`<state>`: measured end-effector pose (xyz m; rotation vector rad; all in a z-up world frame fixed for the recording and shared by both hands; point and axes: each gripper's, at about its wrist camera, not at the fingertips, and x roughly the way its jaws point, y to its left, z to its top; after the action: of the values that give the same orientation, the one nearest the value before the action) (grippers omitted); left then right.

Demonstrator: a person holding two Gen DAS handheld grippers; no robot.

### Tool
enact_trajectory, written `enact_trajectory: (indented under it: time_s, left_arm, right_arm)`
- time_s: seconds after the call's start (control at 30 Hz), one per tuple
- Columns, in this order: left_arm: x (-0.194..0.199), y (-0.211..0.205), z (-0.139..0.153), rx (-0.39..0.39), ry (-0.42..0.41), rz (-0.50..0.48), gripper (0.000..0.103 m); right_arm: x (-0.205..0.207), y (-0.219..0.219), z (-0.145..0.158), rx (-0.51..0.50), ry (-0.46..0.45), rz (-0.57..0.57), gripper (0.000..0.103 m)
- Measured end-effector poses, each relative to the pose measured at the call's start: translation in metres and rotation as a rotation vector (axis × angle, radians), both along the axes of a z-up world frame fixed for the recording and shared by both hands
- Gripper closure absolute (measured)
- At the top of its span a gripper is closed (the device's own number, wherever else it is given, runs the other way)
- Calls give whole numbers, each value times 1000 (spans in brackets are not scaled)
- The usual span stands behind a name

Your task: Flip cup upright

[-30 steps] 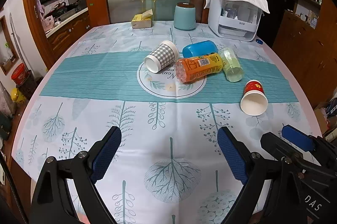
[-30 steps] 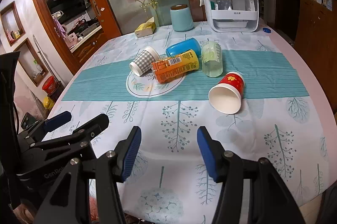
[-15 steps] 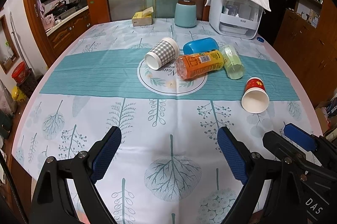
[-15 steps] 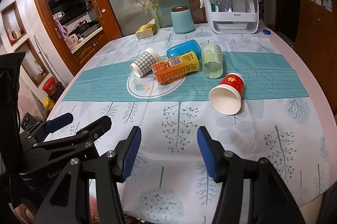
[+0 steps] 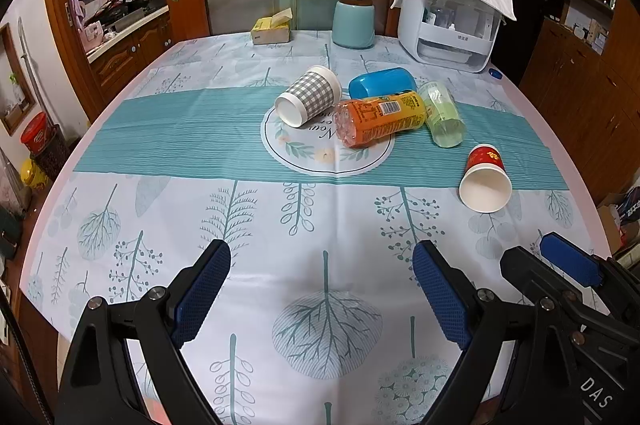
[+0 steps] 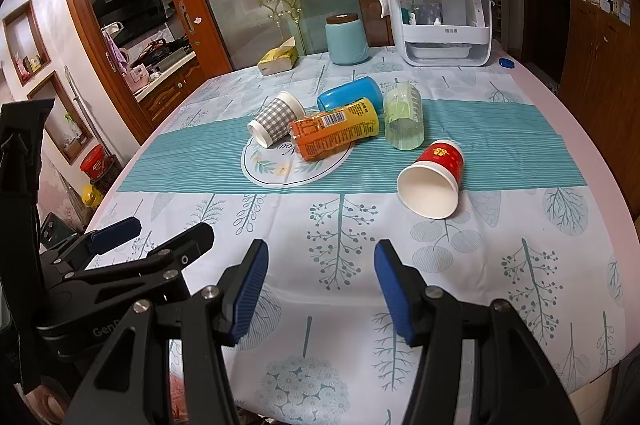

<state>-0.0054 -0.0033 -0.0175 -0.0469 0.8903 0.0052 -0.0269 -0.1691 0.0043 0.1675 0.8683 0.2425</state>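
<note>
Several cups lie on their sides on the table: a grey checked paper cup [image 5: 310,95] [image 6: 276,117], a blue cup [image 5: 382,83] [image 6: 350,93], an orange printed cup [image 5: 380,121] [image 6: 334,133], a pale green cup [image 5: 442,113] [image 6: 404,115], and a red paper cup [image 5: 485,172] [image 6: 434,181] apart at the right, mouth toward me. My left gripper [image 5: 320,289] is open and empty above the near cloth. My right gripper [image 6: 320,289] is open and empty, just short of the red cup.
At the far edge stand a yellow tissue box [image 5: 272,29], a light blue canister [image 5: 354,25] and a white appliance under a cloth [image 5: 450,13]. A small blue cap [image 5: 496,73] lies near it. The table's rounded edge [image 6: 600,161] runs at right.
Both grippers have drifted back and up slightly; the cups look a little lower in view. Nothing on the table has moved.
</note>
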Motion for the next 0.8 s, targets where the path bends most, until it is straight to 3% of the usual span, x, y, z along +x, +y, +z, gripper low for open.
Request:
enact_trajectory:
  time_s: [0.8]
  left_arm:
    - [0,1,-3,1,8,-4,12]
  right_arm:
    - [-1,2,-1,-1,-3,0,47]
